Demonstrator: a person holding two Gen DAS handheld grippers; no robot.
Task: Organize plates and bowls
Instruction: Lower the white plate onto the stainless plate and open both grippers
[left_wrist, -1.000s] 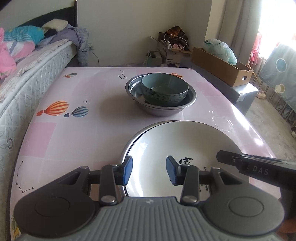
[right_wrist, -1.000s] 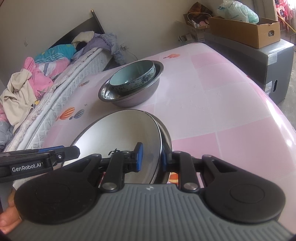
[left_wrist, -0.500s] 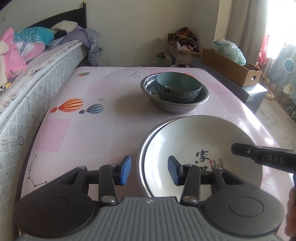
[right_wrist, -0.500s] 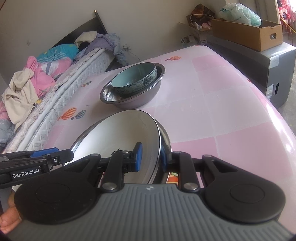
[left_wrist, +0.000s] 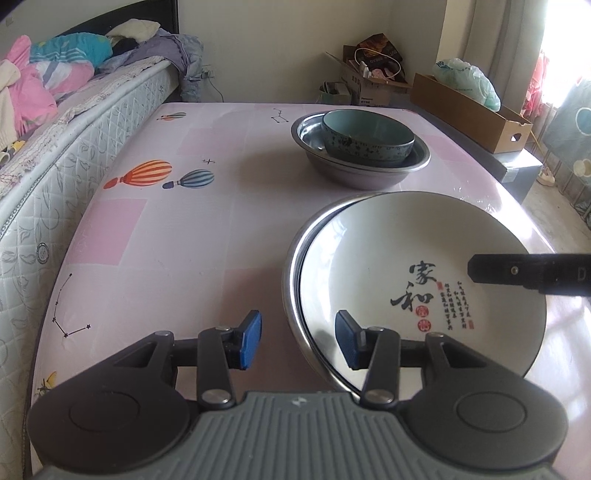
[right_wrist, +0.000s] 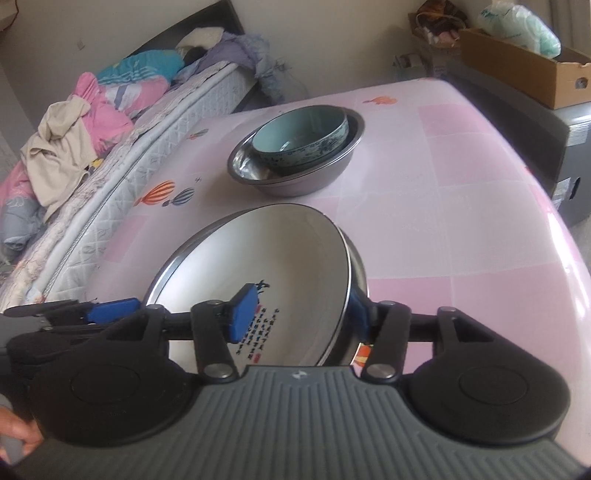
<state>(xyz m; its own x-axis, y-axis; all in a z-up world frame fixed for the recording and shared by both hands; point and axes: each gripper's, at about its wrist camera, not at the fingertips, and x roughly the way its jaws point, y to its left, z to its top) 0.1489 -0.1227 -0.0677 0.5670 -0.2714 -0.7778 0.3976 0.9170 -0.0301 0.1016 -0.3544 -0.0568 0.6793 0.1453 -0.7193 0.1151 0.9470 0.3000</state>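
Okay, white calligraphy plate (left_wrist: 424, 280) now sits nested in the steel plate (left_wrist: 295, 266) on the pink table (left_wrist: 184, 229), near the teal bowl (left_wrist: 365, 140) inside the steel basin (left_wrist: 369, 173). My right gripper (right_wrist: 301, 314) has just been opening; its pads straddle the plate rims without pressing. My left gripper (left_wrist: 295, 343) is parted and empty, straddling the steel rim. Risk: pulling back crooked, a pad could catch a rim and drag the stack toward the near edge. My right outer pad is mostly hidden behind the rims, so clearance there is probably fine, not certain.
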